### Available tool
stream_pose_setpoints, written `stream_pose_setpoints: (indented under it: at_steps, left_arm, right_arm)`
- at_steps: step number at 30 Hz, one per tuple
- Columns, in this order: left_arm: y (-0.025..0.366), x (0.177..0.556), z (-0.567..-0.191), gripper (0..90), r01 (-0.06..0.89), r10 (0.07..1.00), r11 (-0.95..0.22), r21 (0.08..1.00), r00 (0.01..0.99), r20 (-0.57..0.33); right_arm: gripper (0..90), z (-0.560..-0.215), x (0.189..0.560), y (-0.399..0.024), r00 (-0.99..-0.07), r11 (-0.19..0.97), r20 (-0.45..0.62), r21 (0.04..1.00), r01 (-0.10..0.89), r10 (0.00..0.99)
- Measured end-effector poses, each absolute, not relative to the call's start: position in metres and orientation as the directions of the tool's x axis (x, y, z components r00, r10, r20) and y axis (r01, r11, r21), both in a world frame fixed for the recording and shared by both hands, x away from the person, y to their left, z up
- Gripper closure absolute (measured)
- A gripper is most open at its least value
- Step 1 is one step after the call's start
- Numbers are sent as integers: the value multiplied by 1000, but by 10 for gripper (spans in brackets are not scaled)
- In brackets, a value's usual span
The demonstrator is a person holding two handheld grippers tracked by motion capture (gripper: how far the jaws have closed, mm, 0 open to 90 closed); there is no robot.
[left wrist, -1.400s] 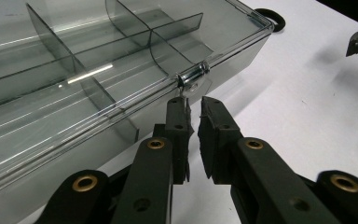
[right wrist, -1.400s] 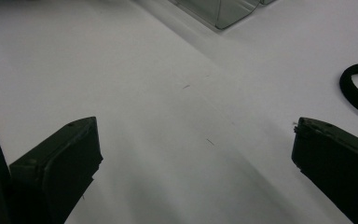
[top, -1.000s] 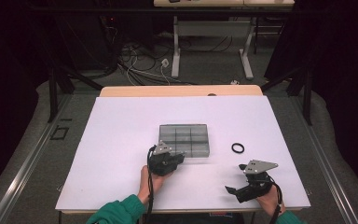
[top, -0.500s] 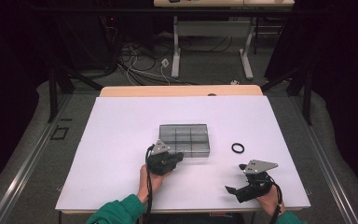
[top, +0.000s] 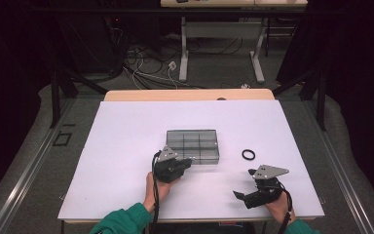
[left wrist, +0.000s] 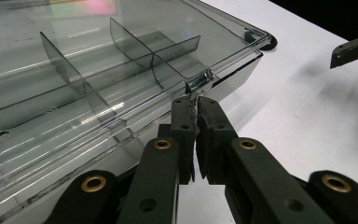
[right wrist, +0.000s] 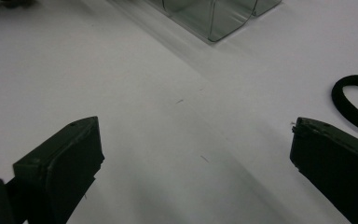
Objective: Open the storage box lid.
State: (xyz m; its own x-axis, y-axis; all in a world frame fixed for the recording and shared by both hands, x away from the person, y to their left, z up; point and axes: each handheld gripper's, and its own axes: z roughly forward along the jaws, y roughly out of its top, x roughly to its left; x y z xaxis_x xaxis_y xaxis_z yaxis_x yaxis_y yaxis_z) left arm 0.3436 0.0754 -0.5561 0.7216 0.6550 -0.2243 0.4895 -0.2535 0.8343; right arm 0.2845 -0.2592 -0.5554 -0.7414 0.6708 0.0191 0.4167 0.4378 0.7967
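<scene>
A clear plastic compartment box (top: pixel 193 145) with inner dividers lies shut at the middle of the white table. My left gripper (top: pixel 184 162) is at its front edge, left of centre. In the left gripper view the jaws are pressed together on the small clear latch tab (left wrist: pixel 198 84) at the front rim of the box (left wrist: pixel 74 93). My right gripper (top: pixel 244 184) hovers near the table's front right, open and holding nothing; white table shows in its wide gap (right wrist: pixel 196 149). A black ring (top: pixel 248 154) lies flat between the box and the right gripper, and appears as the ring (right wrist: pixel 354 100) at that view's right edge.
The white tabletop (top: pixel 126 136) has free room to the left and behind the box. A corner of the box (right wrist: pixel 214 18) reaches into the top of the right gripper view. Beyond the table's far wooden edge (top: pixel 190 95) are desk legs and cables on the floor.
</scene>
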Motion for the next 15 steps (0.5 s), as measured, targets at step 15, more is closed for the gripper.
stream_pose_setpoints:
  at_steps: [15]
  left_arm:
    - [76,342,-550,854,464,656,-257,848,728,-199]
  right_arm:
    - [49,-551,307,-238,-702,397,6,821,410,712]
